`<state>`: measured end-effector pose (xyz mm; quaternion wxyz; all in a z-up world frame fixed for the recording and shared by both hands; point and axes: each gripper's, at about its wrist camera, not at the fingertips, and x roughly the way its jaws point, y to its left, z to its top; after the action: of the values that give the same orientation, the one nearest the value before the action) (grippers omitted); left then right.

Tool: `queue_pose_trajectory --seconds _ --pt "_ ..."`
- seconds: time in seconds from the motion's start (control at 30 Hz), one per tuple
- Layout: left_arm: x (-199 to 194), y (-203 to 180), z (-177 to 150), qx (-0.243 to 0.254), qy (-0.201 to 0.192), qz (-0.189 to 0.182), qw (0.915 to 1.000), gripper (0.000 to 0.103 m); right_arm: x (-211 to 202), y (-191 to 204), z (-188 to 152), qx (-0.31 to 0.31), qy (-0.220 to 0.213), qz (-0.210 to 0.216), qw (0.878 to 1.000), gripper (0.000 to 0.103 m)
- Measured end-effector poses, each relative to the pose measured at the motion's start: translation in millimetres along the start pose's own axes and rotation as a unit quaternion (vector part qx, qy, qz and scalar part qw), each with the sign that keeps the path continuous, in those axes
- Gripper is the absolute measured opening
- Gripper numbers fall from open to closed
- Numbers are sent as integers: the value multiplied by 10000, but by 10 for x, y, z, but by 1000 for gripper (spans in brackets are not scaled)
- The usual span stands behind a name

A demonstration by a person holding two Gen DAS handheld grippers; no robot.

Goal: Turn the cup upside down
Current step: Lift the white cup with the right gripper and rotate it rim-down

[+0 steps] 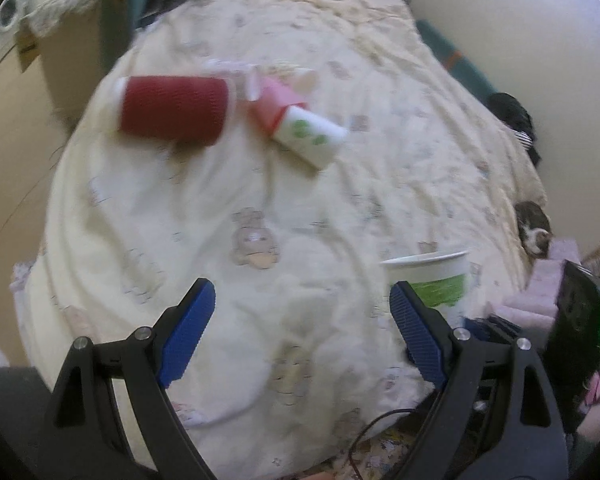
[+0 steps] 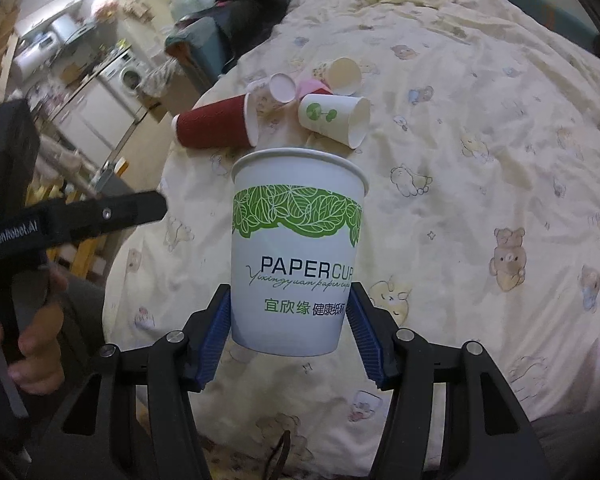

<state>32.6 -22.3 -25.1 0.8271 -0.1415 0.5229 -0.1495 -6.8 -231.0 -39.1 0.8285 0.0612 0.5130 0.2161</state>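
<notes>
A white paper cup with a green leaf band (image 2: pixel 296 248) stands upright, mouth up, held above the bed between the blue pads of my right gripper (image 2: pixel 290 332), which is shut on its lower part. The same cup shows in the left wrist view (image 1: pixel 432 280) just behind the right finger of my left gripper (image 1: pixel 302 328). My left gripper is open and empty over the cream bedspread (image 1: pixel 300 200), left of the cup.
Several loose cups lie on their sides farther up the bed: a red ribbed one (image 2: pixel 216 126), a white one with green dots (image 2: pixel 336 118), a pink one (image 1: pixel 278 100) and a cream one (image 2: pixel 340 74). The left gripper's black body (image 2: pixel 72 220) is at left. Furniture stands beyond the bed's left edge.
</notes>
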Motion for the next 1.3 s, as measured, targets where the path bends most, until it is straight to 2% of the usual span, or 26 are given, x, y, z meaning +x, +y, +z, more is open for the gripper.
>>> queue_pose_trajectory --seconds 0.17,0.37,0.57,0.87,1.3 --pt "118 -171 -30 285 187 -259 9991 87 86 -33 -51 -86 161 227 9996 59" --pt "326 -217 -77 356 406 -36 9985 87 160 -50 -78 -27 185 410 9990 59" --pt "348 -117 -53 160 395 -65 9991 87 157 -34 -104 -110 151 437 9989 58" --pt "358 -25 -47 27 350 113 9993 87 -7 -1 -101 -234 -207 394 9987 58" --pt "359 -16 -73 18 402 91 9991 87 -244 -21 -43 -228 -780 384 9960 57"
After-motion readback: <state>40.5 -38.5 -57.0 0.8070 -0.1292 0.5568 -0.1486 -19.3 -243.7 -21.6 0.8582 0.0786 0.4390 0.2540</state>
